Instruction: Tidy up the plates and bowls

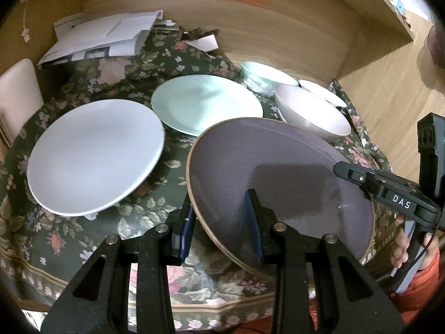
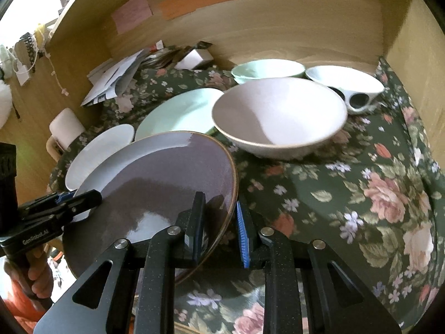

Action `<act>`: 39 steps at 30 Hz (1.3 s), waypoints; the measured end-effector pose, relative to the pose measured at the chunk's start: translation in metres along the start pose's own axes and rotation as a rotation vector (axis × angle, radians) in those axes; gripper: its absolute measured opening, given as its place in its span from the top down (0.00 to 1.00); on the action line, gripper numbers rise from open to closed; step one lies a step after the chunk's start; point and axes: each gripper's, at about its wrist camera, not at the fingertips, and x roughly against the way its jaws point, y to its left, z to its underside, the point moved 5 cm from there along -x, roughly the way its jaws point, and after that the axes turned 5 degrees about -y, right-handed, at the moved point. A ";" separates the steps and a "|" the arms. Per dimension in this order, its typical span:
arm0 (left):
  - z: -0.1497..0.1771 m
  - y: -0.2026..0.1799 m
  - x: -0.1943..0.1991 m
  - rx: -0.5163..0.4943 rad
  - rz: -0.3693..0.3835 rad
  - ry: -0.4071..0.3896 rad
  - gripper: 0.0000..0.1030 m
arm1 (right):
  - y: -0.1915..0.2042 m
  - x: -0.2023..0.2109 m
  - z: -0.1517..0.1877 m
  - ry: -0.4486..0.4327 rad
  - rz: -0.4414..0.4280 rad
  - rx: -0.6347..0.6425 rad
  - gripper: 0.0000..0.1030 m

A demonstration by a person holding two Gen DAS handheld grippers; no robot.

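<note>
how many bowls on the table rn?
3. A large pinkish bowl sits nearest, beside the purple plate. A pale green bowl is behind it by the wall. A white bowl with dark spots is at back right. None look stacked or hidden.

"DAS" on right claw (image 1: pixel 345 170); "GenRobot.AI" on left claw (image 2: pixel 83 197).

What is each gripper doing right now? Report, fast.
Left gripper: closed on the near rim of the purple plate.
Right gripper: closed on the same plate's opposite rim.
</note>
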 end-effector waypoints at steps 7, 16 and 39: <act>0.007 -0.011 -0.012 -0.015 0.008 0.022 0.67 | -0.014 0.001 0.012 0.014 0.017 -0.030 0.81; 0.010 -0.016 -0.029 -0.023 0.013 0.051 0.67 | -0.026 -0.002 0.020 0.032 0.035 -0.046 0.81; 0.005 -0.012 -0.035 -0.049 -0.030 0.034 0.60 | -0.025 -0.001 0.013 0.040 0.118 0.025 0.71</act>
